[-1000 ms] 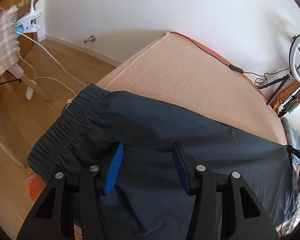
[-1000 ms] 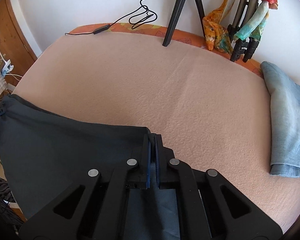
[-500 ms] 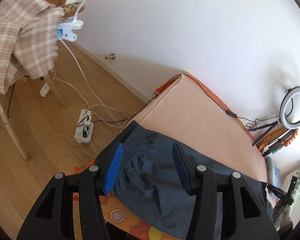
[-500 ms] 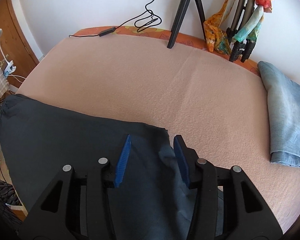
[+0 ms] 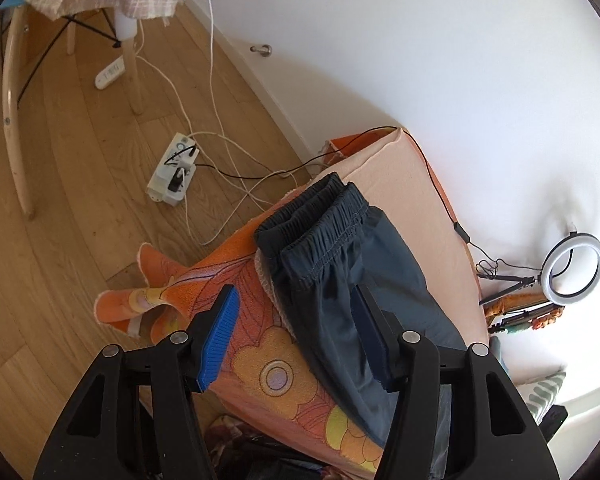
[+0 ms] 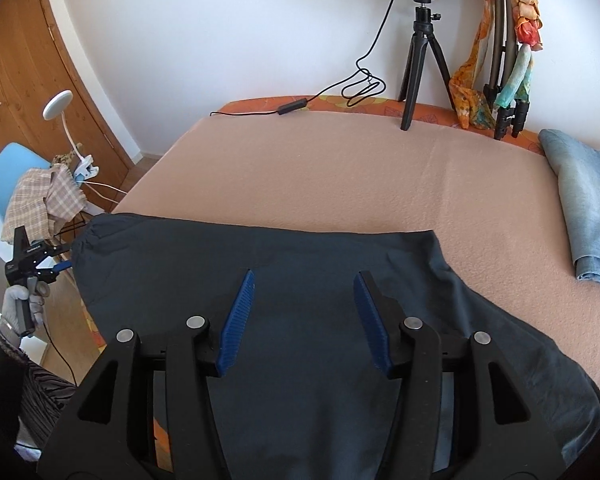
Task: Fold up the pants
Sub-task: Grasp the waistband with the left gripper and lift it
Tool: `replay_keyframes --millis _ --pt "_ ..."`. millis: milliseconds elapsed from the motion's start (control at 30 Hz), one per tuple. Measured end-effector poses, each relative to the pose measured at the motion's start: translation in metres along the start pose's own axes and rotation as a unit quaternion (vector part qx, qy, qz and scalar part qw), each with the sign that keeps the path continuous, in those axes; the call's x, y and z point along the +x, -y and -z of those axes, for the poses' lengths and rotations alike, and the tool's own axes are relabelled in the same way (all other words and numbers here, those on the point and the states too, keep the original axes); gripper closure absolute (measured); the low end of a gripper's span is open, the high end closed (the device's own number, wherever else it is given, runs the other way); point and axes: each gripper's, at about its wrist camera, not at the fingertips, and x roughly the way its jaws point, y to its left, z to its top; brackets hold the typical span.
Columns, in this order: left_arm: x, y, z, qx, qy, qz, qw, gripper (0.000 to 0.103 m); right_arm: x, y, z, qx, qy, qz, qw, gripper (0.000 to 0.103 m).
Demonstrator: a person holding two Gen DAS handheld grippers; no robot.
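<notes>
Pants (image 6: 300, 264): dark slate-grey, thin smooth woven fabric, gathered elastic waistband (image 5: 320, 220) with visible stitching. Lying spread across the near part of the bed (image 6: 360, 168), waistband at the bed's left edge, partly over the side.

Bed: covered by a peach fleece blanket of nubbly texture; beneath it an orange floral sheet (image 5: 276, 376) hangs down the side.

Left hand-held gripper (image 5: 296, 336): black frame, ribbed blue pads, jaws wide apart, holding nothing; poised off the bed's left edge, aimed down at the waistband end. Seen in the right wrist view gripped by a gloved hand (image 6: 22, 304).

Right hand-held gripper (image 6: 304, 320): same make, jaws wide apart, empty, hovering over the middle of the pants.

Surroundings: folded light-blue denim (image 6: 584, 204) at the bed's right side, well apart from the pants; ring light on a black tripod (image 6: 420, 60) at the far edge; white power strip (image 5: 174, 170) with cables on the wood floor; chair draped with checked cloth (image 6: 40, 204).
</notes>
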Motion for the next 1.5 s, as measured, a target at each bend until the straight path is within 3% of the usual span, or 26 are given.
replay_keyframes --millis 267,533,700,800,833,867,1033,1167,1300,1500 --pt "0.009 -0.001 -0.022 -0.023 -0.004 0.02 0.9995 0.046 0.026 -0.025 0.011 -0.001 -0.019 -0.017 1.0 0.048" --pt "0.027 0.006 -0.024 -0.014 -0.008 -0.001 0.9999 0.046 0.03 -0.021 0.012 0.009 -0.022 -0.029 0.999 0.048" --pt "0.032 0.011 -0.025 -0.005 0.01 -0.001 0.9999 0.047 0.034 -0.013 0.011 0.022 -0.026 -0.028 0.999 0.048" --pt "0.033 0.014 -0.025 -0.001 0.016 -0.007 0.9999 0.053 0.038 -0.012 0.012 0.022 -0.034 -0.028 0.999 0.048" --pt "0.032 0.017 -0.024 0.006 0.021 -0.012 0.9997 0.06 0.04 -0.013 0.012 0.021 -0.036 -0.026 0.999 0.048" --pt "0.03 0.019 -0.023 0.013 0.026 -0.015 0.9995 0.077 0.041 -0.013 0.013 0.022 -0.037 -0.025 0.999 0.048" --pt "0.031 0.027 -0.022 0.039 0.034 -0.032 0.9981 0.079 0.043 -0.012 0.012 0.025 -0.04 -0.025 0.999 0.048" --pt "0.039 0.018 -0.022 0.019 0.027 -0.026 0.9991 0.079 0.045 -0.014 0.011 0.024 -0.042 -0.031 0.998 0.048" --pt "0.036 0.035 -0.019 0.065 0.05 -0.031 0.9961 0.086 0.045 -0.019 0.012 0.019 -0.042 -0.033 0.998 0.048" --pt "0.024 0.073 -0.01 0.147 0.077 -0.032 0.9857 0.087 0.046 -0.022 0.014 0.019 -0.042 -0.035 0.998 0.048"
